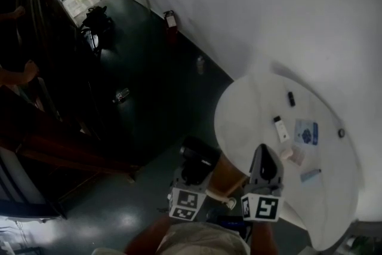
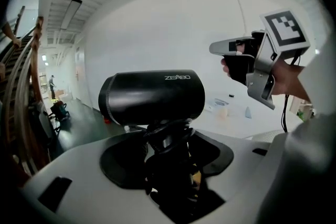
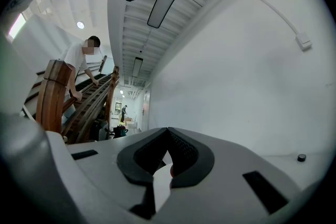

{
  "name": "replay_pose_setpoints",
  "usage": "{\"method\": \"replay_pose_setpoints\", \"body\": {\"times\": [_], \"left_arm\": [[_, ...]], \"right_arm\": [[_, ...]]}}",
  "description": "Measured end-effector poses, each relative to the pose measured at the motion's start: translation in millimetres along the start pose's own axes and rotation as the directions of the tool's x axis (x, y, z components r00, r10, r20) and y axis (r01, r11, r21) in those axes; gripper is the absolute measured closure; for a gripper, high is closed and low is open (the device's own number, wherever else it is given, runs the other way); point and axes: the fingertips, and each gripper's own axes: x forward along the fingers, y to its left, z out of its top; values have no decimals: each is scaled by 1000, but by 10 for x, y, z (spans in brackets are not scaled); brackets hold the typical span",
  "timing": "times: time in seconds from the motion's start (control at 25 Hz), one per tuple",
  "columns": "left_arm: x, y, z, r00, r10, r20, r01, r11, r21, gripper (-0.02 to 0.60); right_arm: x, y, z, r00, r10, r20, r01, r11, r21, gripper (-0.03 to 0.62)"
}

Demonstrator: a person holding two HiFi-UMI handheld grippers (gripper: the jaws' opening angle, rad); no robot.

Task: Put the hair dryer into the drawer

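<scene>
A black hair dryer (image 1: 199, 158) stands with its handle between the jaws of my left gripper (image 1: 192, 176), which is shut on it. In the left gripper view its barrel (image 2: 152, 97) lies crosswise above the jaws, and the handle runs down between the pads of the left gripper (image 2: 169, 147). My right gripper (image 1: 265, 151) hovers over the near edge of the round white table (image 1: 250, 107). Seen from its own camera, the right gripper (image 3: 168, 136) has its pads meeting at the tips with nothing between them. It also appears at upper right as the right gripper (image 2: 231, 48). No drawer is in view.
Small items lie on the table: a white stick (image 1: 281, 128), a blue-and-white packet (image 1: 306, 131), a small black piece (image 1: 291, 98). A fire extinguisher (image 1: 171, 20) stands by the wall, a bottle (image 1: 122, 94) lies on the dark floor. A wooden stair rail (image 3: 58, 102) rises at left, with a person (image 3: 84, 60) on it.
</scene>
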Motion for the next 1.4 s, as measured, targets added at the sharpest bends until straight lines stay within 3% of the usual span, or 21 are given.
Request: {"method": "replay_pose_setpoints", "body": {"times": [0.32,0.48,0.76,1.04,1.28,1.4], "left_arm": [[129,-159,-504,988,-51,-144,52,999,0,331],[233,-266,-787,965,-88,-248,85,996,-25,331],[393,-456,-1289,872,-150,-465,167,986,-5,331],[448,-565,-1577,778,-173,-604,224,974,10,331],[553,-621,-1713,718,-176,-673,267,963,32,331],[629,-658,-1722,702,-182,-688,285,958,38,331]], "right_arm": [[-60,-3,-50,1000,-10,-18,10,1000,0,589],[-111,-36,-59,1000,-20,-22,20,1000,-8,589],[-206,-125,-86,998,-53,-43,53,999,-10,589],[-240,-184,-88,996,-76,-42,76,997,-5,589],[-251,-235,-115,995,-90,-53,90,996,3,589],[-257,-267,-122,993,-100,-56,101,995,15,589]]}}
